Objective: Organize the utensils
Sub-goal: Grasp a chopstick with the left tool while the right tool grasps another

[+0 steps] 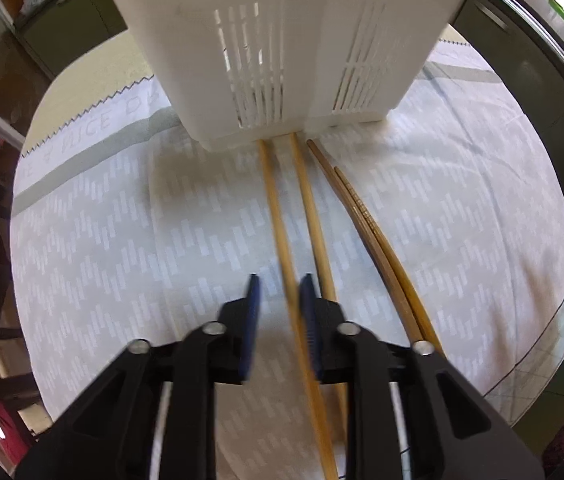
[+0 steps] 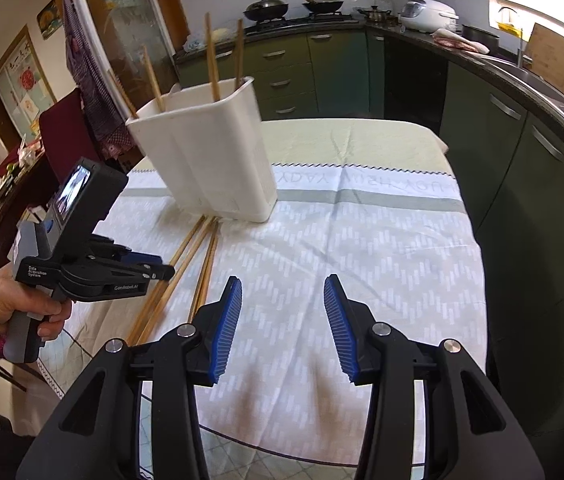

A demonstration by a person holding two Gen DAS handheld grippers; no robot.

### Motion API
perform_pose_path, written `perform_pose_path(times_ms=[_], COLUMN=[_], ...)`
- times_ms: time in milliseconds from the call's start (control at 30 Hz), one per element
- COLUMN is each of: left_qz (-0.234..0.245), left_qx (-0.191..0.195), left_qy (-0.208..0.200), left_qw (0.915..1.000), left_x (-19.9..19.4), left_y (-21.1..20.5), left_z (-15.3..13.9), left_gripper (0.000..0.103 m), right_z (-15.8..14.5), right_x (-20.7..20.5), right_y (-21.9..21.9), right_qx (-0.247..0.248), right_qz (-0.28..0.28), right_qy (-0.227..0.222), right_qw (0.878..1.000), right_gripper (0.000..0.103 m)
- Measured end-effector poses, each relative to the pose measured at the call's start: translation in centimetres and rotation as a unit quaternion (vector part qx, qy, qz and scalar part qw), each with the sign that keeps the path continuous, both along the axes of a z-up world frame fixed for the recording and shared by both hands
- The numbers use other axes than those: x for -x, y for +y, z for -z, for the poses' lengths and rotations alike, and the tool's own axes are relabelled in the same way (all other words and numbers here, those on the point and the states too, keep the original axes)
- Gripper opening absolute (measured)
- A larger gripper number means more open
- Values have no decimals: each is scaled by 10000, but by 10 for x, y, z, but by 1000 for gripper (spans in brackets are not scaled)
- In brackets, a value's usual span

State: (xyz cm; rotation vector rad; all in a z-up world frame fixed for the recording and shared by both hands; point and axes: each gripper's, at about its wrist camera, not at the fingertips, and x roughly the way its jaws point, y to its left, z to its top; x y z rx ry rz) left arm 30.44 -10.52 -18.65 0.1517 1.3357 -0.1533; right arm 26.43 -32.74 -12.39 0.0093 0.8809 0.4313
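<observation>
In the left wrist view, the left gripper (image 1: pixel 280 300) has its fingers narrowly apart around one light chopstick (image 1: pixel 282 216), not clamping it; three others lie beside, their tips at the white holder (image 1: pixel 282 40). In the right wrist view, the right gripper (image 2: pixel 282 320) hangs wide open over the tablecloth (image 2: pixel 381 248); the holder (image 2: pixel 210 156) contains upright chopsticks (image 2: pixel 212 60).

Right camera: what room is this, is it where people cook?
Yes, it looks like a home kitchen. There are woks on a stove, a rice cooker on the counter, green cabinets, and a table with chopsticks.
</observation>
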Motion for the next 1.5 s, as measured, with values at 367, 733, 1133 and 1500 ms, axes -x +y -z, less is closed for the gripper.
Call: perform_pose_path(times_ms=[367,733,1133,1500], left_qz=[-376,-323,-295,-520], left_qx=[109,233,369,599], left_qy=[81,-27,-42,241], left_qw=[9992,9992,9989,9966], left_x=[26,31,33,23], left_y=[42,45,56,65], left_z=[7,16,7,5], left_gripper=[7,7,7,7], right_z=[41,76,79,89], right_x=[-30,-52,-60,-55], right_y=[76,118,120,152], right_qx=[308,1010,1355,1625], right_qz=[-761,-831,-623,-911], right_qy=[736,1091,1006,1117], right_qw=[9939,9854,9837,9761], right_gripper=[43,43,43,33])
